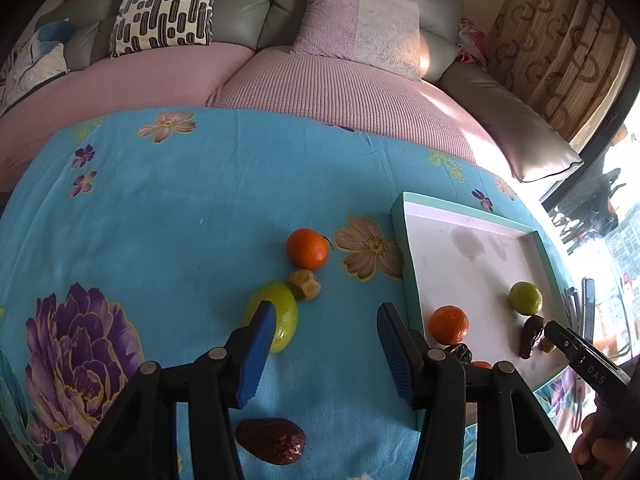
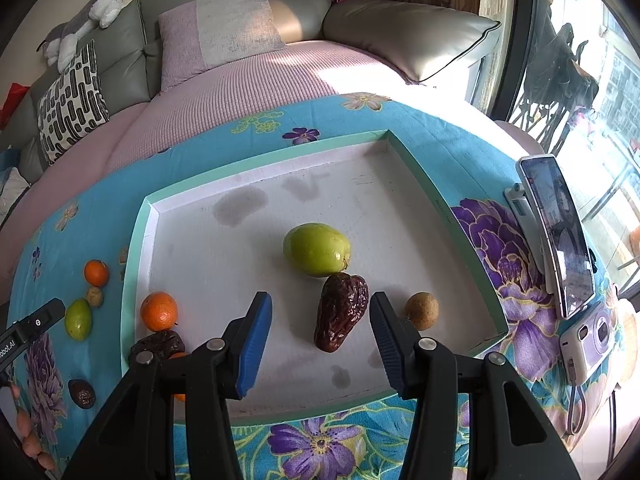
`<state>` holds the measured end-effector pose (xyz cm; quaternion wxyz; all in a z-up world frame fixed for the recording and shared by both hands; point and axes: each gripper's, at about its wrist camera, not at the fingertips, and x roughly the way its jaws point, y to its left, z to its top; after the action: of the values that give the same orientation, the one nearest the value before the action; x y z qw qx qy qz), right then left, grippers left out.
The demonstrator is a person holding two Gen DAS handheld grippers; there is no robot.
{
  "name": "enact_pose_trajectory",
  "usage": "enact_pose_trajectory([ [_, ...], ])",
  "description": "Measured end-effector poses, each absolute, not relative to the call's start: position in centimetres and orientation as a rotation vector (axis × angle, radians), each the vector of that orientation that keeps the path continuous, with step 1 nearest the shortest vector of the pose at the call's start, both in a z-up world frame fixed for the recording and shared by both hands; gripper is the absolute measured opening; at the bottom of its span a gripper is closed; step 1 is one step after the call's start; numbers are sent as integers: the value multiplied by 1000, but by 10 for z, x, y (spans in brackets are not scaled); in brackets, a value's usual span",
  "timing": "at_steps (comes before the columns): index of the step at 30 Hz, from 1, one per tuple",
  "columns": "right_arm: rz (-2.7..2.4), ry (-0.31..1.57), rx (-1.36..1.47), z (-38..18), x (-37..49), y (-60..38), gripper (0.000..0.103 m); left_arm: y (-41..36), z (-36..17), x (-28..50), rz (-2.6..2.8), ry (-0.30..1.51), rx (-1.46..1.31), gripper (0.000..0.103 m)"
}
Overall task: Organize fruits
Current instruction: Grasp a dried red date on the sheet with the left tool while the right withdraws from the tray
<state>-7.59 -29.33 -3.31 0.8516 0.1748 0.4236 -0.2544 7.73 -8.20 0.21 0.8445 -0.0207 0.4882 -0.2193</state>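
Two grippers have their jaws spread wide, and both hold nothing. The right gripper [image 2: 320, 336] hangs over the tray [image 2: 420, 188], with a date [image 2: 341, 312] between its blue pads. A green fruit [image 2: 317, 249] sits just behind the date. The left gripper [image 1: 326, 350] hangs over the blue cloth [image 1: 160, 248] beside the tray's left edge. A lime [image 1: 280, 316], a brown nut [image 1: 305, 284] and an orange [image 1: 307, 249] lie there in a row.

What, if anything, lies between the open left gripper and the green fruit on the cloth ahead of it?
Nothing visible does. The left gripper is open, and the green fruit lies just beyond its left finger, which overlaps the fruit in this view. The brown fruit and the orange sit on the fruit's far side, not in the path.
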Motion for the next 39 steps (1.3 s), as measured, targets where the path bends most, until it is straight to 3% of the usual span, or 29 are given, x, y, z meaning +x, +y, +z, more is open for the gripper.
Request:
enact_pose_trajectory([
  [4,-533,902,358,-36,-72,-291,52,-80,-2,76,-455,1038,-31,58],
  [6,-526,905,355,-37,-70,-290,52,-80,-5,76,-436,1048,-22,66],
  [10,-513,911,352,-40,-66,-288,68,-76,-12,79,-402,1066,-9,77],
  [13,-500,921,343,-43,-62,-286,70,-73,-16,81,-370,1072,-3,89],
  [15,-487,925,338,-45,-60,-284,76,-70,-17,82,-347,1072,0,96],
  [16,-480,923,334,-46,-59,-282,81,-68,-18,83,-340,1071,0,97],
  [21,-479,922,304,-47,-56,-279,81,-63,-20,85,-323,1075,-9,103],
  [27,-477,924,308,-49,-57,-280,81,-61,-19,85,-312,1068,-10,103],
  [29,-473,924,312,-50,-57,-281,95,-61,-19,85,-304,1068,-10,103],
  [30,-474,921,314,-50,-58,-281,97,-60,-20,86,-302,1069,-11,103],
  [39,-477,902,334,-47,-61,-282,97,-62,-17,82,-304,1062,-2,103],
])
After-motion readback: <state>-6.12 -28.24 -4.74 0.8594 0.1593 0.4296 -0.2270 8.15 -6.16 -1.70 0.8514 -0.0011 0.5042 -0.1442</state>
